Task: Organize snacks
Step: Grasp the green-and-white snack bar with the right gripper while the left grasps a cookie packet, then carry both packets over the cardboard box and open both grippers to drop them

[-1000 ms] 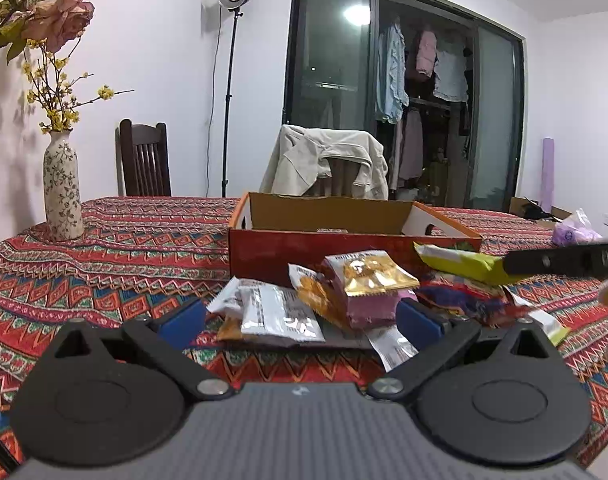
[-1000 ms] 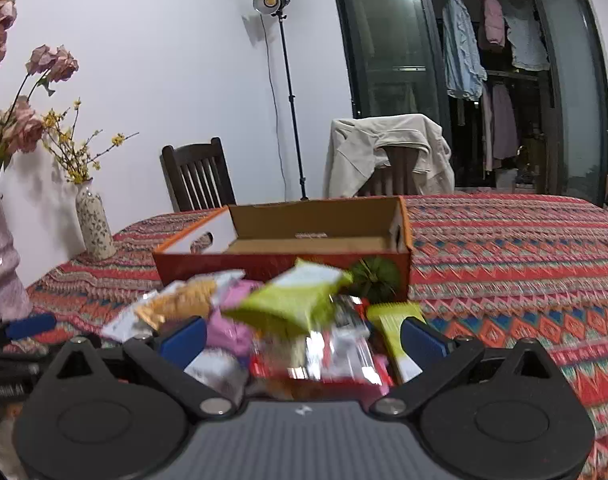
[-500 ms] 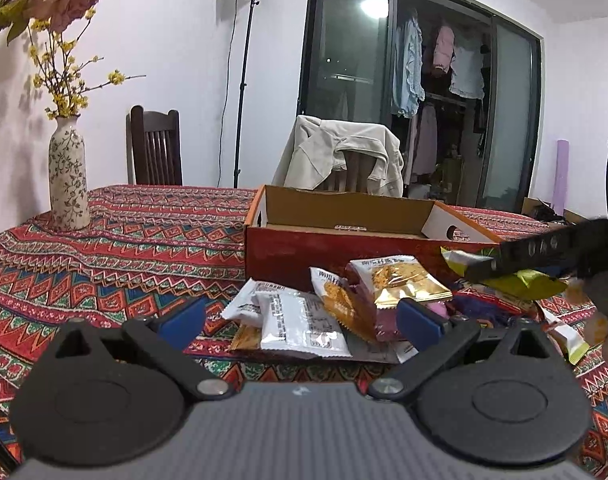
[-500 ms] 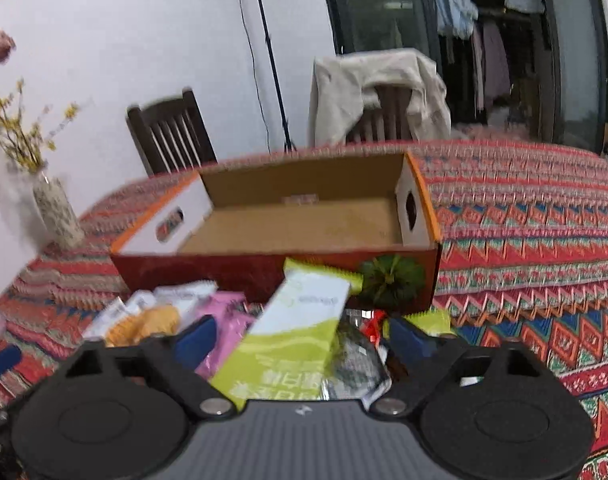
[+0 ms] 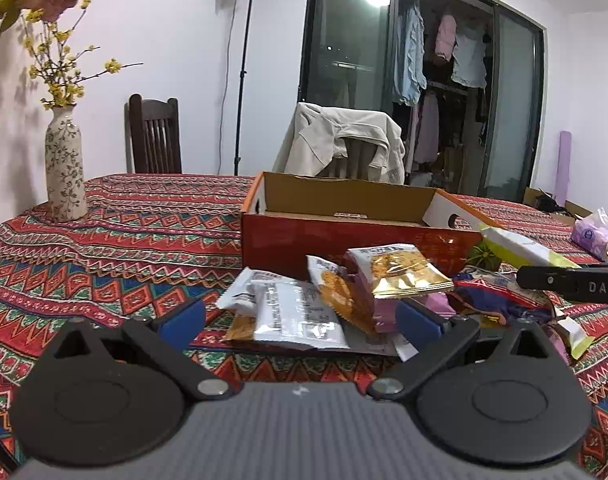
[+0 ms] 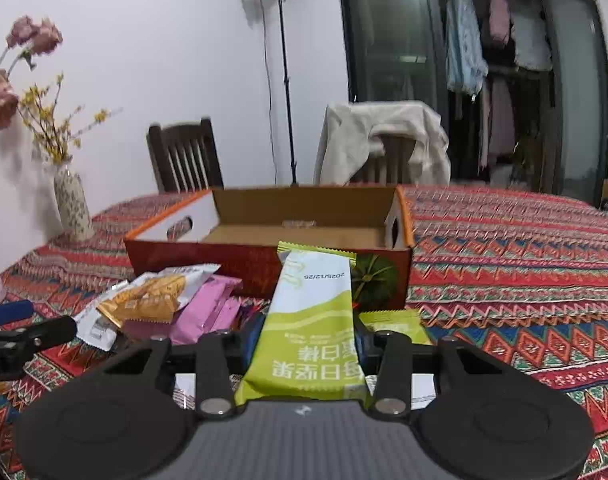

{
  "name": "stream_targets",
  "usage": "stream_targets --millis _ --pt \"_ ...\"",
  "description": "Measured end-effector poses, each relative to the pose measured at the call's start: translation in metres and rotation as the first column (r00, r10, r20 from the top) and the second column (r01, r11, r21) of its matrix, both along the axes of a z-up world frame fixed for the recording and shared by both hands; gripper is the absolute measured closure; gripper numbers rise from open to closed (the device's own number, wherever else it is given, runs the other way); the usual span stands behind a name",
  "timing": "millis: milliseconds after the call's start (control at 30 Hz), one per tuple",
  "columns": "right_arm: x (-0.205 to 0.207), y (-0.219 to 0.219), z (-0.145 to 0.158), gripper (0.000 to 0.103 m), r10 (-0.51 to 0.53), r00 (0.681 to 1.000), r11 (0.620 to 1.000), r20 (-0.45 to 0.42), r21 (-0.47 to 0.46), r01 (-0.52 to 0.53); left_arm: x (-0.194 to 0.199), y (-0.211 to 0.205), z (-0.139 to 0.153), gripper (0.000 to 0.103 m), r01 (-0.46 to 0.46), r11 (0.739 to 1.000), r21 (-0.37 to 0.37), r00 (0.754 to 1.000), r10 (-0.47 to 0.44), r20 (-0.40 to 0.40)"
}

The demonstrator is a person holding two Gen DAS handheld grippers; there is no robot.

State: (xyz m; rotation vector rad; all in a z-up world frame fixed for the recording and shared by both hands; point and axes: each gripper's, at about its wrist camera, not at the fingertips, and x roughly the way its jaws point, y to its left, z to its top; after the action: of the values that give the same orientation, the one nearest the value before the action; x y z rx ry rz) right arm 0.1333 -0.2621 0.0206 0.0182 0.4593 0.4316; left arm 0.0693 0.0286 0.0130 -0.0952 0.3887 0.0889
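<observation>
the right hand-held gripper [image 6: 304, 346] is closing its jaws on a green snack bar [image 6: 309, 320], long axis pointing away toward the open cardboard box [image 6: 264, 256]. the left hand-held gripper [image 5: 300, 320] stands wide open, empty, before the snack pile [image 5: 335, 296] on the tabletop [image 5: 124, 240].

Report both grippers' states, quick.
Left gripper: open, holding nothing, hovering at the snack pile.
Right gripper: jaws closing on the green packet between them.
</observation>
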Motion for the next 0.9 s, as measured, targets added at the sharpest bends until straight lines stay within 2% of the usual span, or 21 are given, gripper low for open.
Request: stream_targets --millis 300,600,700,767,833,867,900 --pt "-0.004 -0.013 -0.001 0.062 -0.016 0.998 0.999 0.064 0.051 0.013 0.036 -0.030 0.017 0.000 0.049 0.999 -0.010 0.998 -0.049 -0.026" --pt "0.003 -0.016 -0.002 0.062 -0.019 0.996 0.998 0.083 0.065 0.013 0.085 -0.049 0.014 0.000 -0.016 0.999 -0.040 0.991 0.010 -0.131" --pt "0.006 -0.015 0.000 0.062 -0.010 0.996 0.998 0.089 0.063 0.004 0.091 -0.052 0.012 0.007 -0.024 0.999 -0.031 0.990 0.019 -0.142" --pt "0.009 -0.014 0.001 0.062 -0.006 0.996 0.998 0.090 0.063 0.001 0.092 -0.055 0.011 0.017 -0.025 1.000 -0.012 0.989 0.023 -0.144" --pt "0.011 -0.013 0.001 0.062 -0.003 0.996 0.998 0.088 0.066 -0.003 0.093 -0.056 0.010 0.039 -0.014 1.000 -0.009 0.988 0.013 -0.154" --pt "0.012 -0.012 0.002 0.062 -0.002 0.996 0.998 0.088 0.068 -0.004 0.094 -0.056 0.009 0.047 -0.002 1.000 -0.020 0.987 -0.001 -0.159" --pt "0.012 -0.012 0.001 0.062 0.000 0.996 0.998 0.087 0.069 -0.006 0.094 -0.056 0.009 0.050 0.008 0.999 -0.032 0.987 -0.013 -0.160"
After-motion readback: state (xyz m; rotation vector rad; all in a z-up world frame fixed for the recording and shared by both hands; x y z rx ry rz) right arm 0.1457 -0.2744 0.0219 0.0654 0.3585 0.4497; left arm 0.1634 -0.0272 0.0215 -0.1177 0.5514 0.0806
